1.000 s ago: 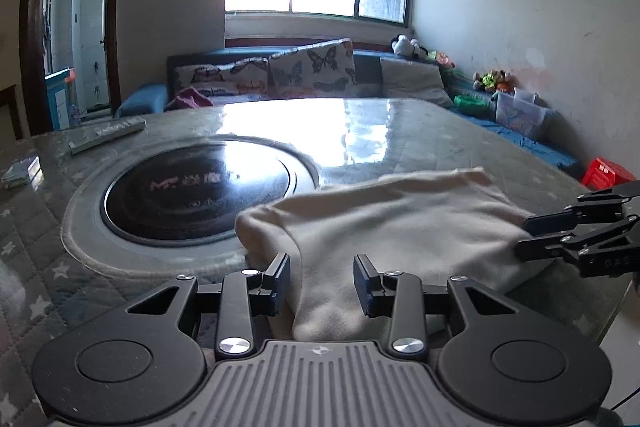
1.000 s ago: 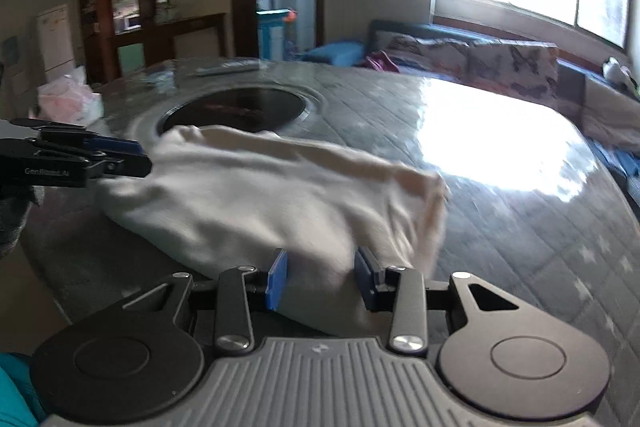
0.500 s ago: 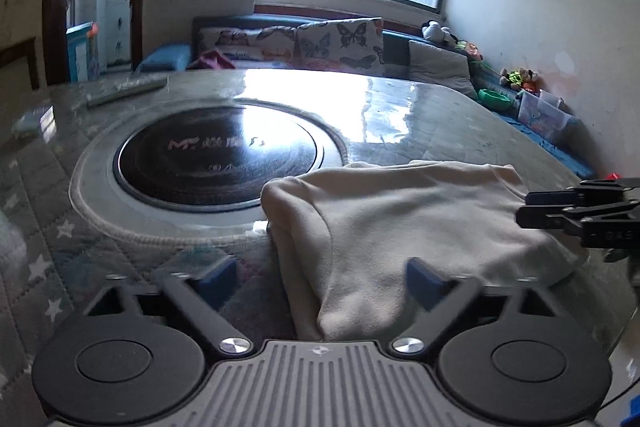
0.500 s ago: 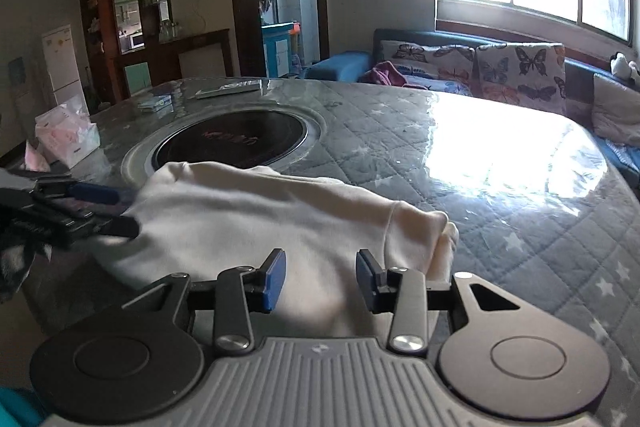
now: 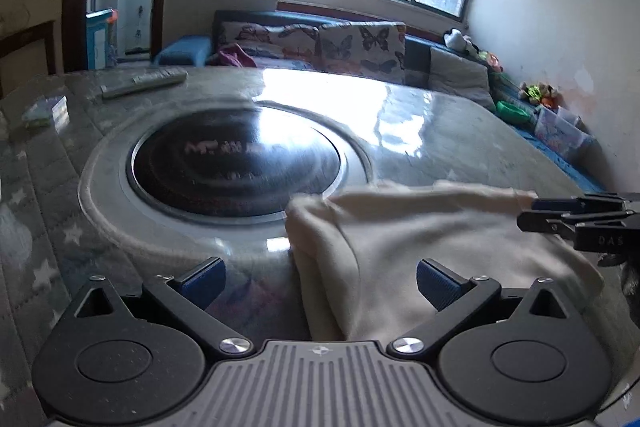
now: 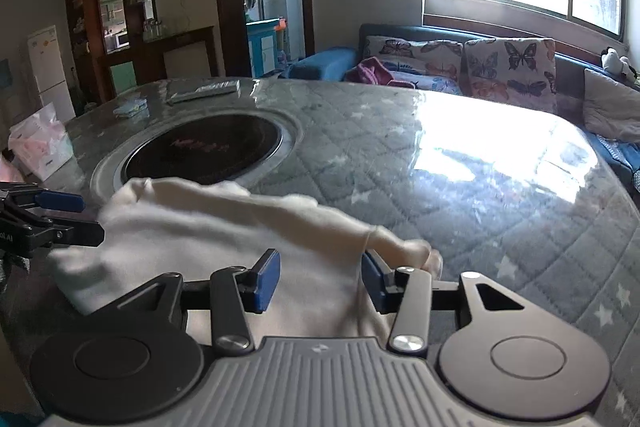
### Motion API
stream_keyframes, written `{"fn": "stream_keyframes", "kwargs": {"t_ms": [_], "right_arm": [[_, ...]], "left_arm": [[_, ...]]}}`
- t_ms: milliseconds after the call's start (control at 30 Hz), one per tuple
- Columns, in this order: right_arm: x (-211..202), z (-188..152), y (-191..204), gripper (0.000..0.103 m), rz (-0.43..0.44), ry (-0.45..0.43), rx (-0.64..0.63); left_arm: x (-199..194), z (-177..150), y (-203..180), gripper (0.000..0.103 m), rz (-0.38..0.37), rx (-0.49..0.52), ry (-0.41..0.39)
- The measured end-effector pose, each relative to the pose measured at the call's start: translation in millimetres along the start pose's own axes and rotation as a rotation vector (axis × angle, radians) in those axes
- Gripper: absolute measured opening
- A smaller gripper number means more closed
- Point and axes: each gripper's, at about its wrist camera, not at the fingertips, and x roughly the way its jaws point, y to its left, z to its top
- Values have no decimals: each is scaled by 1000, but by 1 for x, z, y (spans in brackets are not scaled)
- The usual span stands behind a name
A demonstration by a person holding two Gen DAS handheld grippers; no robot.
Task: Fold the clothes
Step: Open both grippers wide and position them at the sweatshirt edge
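quilted table (image 6: pixel 500 195) bears cream garment (image 5: pixel 432 239); soft, light, likely to sag; best gripped at folded edges; left gripper (image 5: pixel 320 281) jaws wide, empty; right gripper (image 6: pixel 320 277) jaws parted, empty.

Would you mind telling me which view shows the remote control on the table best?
The left wrist view: the remote control lies unobstructed beyond the cooktop. The right wrist view shows it smaller and farther off.

"DAS" on right claw (image 5: pixel 532 213), cooktop (image 5: pixel 236 163) logo blurred, unreadable
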Motion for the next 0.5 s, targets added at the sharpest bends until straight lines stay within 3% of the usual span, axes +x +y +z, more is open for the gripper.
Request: {"fn": "stream_keyframes", "kwargs": {"t_ms": [367, 433, 500], "right_arm": [[27, 5, -5, 50, -24, 32, 18], [28, 5, -5, 61, -25, 34, 17], [30, 4, -4, 61, -26, 37, 15]], "left_arm": [[29, 21, -1, 103, 128, -32, 20], [35, 23, -3, 103, 153, -18, 26], [42, 24, -5, 103, 182, -2, 33]]}}
